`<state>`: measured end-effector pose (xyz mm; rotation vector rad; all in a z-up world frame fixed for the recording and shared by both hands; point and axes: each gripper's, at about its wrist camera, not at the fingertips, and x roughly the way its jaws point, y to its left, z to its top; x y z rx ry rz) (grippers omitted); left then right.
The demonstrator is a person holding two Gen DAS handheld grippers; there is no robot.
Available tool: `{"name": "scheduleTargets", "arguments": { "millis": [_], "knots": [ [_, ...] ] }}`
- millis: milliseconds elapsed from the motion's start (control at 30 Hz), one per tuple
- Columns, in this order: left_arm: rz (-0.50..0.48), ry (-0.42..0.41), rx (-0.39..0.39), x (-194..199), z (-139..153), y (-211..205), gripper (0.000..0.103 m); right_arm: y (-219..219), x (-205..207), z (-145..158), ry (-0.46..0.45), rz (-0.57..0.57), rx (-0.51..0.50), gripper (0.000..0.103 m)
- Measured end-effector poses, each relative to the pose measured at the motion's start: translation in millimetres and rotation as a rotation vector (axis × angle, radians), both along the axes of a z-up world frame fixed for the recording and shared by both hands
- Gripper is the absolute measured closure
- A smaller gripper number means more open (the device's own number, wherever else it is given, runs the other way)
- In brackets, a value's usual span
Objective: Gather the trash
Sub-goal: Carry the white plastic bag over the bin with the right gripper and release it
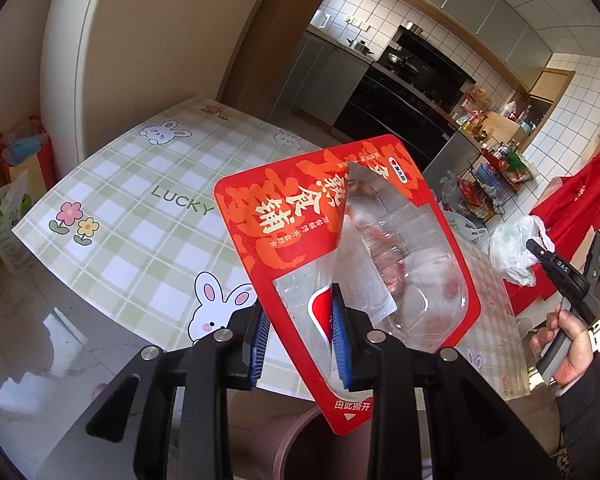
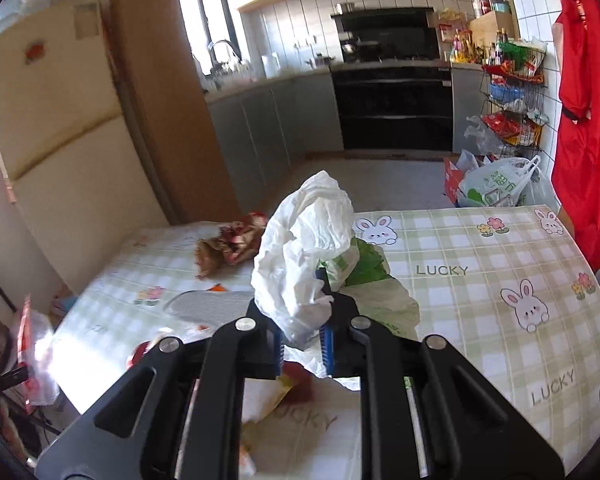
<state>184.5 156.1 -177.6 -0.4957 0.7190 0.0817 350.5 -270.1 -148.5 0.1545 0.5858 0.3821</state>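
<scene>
Left hand-held gripper (image 1: 300, 336) clamped on red food package (image 1: 340, 248) (clear window, torn film), raised above checkered desk (image 1: 140, 208); right hand-held gripper (image 1: 540, 254) pinching white plastic bag (image 1: 514, 250).

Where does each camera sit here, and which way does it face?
Left wrist: on the left gripper, looking past a red food pack it grips toward the kitchen; the person's right hand shows.
Right wrist: on the right gripper, shut on a white bag, facing the stove.
Shared: the checked tablecloth, stove, red cloth and white bag.
</scene>
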Motion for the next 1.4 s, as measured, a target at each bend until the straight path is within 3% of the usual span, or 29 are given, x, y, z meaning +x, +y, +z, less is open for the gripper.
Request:
{"name": "scheduleTargets", "arguments": {
  "millis": [233, 467, 567, 833, 1067, 1300, 1400],
  "knots": [
    [-0.045, -0.029, 0.039, -26, 26, -26, 0.075, -20, -107, 17, -0.058, -0.008, 0.087, 0.086],
    [-0.096, -0.054, 0.081, -55, 39, -51, 0.075, -19, -181, -6, 0.016, 0.021, 0.124, 0.086],
    [-0.114, -0.061, 0.090, -68, 42, -59, 0.075, -4, -206, -22, 0.055, 0.052, 0.070, 0.086],
    [-0.150, -0.075, 0.075, -96, 45, -73, 0.075, 38, -231, -59, 0.206, 0.156, -0.002, 0.086],
    [-0.146, -0.076, 0.085, -101, 43, -72, 0.075, 65, -236, -67, 0.248, 0.232, -0.062, 0.082],
    [-0.130, -0.075, 0.092, -99, 43, -69, 0.075, 71, -230, -72, 0.278, 0.240, -0.068, 0.082],
    [-0.125, -0.070, 0.094, -99, 41, -68, 0.075, 74, -229, -73, 0.281, 0.242, -0.070, 0.077]
  ]
}}
